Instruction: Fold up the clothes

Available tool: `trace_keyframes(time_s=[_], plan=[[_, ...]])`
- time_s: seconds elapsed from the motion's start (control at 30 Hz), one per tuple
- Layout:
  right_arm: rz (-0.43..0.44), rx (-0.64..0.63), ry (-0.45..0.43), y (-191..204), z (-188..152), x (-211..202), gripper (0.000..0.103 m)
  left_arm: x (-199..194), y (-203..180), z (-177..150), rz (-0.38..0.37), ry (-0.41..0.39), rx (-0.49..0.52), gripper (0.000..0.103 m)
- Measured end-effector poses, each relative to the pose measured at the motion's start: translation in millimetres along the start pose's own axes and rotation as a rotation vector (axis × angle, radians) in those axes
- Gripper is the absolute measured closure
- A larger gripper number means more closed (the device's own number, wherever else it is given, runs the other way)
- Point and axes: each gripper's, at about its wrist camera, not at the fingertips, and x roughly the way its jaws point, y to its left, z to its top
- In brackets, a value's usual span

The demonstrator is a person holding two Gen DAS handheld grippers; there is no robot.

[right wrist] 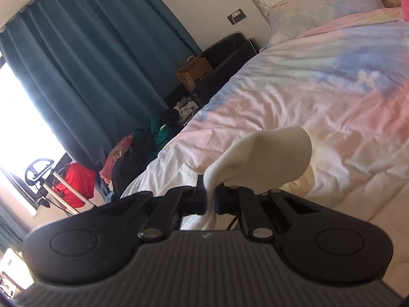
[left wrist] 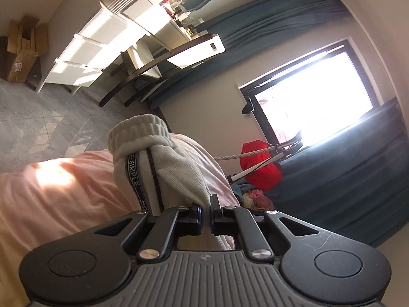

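Observation:
A cream-white knit garment (left wrist: 153,158) with a ribbed waistband and a black lettered side stripe stands up from my left gripper (left wrist: 206,204), whose jaws are shut on its fabric above the pink bed cover (left wrist: 51,192). In the right wrist view another part of the cream garment (right wrist: 276,153) curls over my right gripper (right wrist: 210,194), which is shut on a pinched fold of it. Both views are tilted. The stretch of cloth between the two grippers is out of view.
A pastel tie-dye duvet (right wrist: 319,89) and pillows cover the bed. Beside it lie a clothes pile (right wrist: 143,143), a red bag (right wrist: 74,186), a paper bag (right wrist: 194,73) and teal curtains (right wrist: 84,64). A white desk (left wrist: 107,48), cardboard boxes (left wrist: 23,48) and a window (left wrist: 314,94) show on the left side.

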Motion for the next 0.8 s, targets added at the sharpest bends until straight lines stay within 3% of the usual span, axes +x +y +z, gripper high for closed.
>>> trace_keyframes(time_s=[0.23, 0.37, 0.5, 0.7, 0.77, 0.8], plan=[[-0.08, -0.178, -0.027, 94, 12, 106, 0.094, 137, -54, 13, 0.131, 0.01, 0.197, 0.096], [-0.124, -0.27, -0.007, 126, -9, 186, 0.094, 230, -71, 14, 0.195, 0.032, 0.265, 0.095], [-0.171, -0.354, 0.024, 138, -39, 248, 0.094, 307, -63, 8, 0.286, 0.111, 0.28, 0.094], [-0.205, -0.346, 0.103, 130, -63, 296, 0.089, 340, -58, -3, 0.29, 0.154, 0.391, 0.088], [-0.177, -0.333, 0.144, 127, -63, 299, 0.079, 339, -58, -2, 0.264, 0.178, 0.402, 0.076], [-0.17, -0.329, 0.153, 126, -61, 296, 0.071, 333, -59, -1, 0.236, 0.187, 0.398, 0.064]])
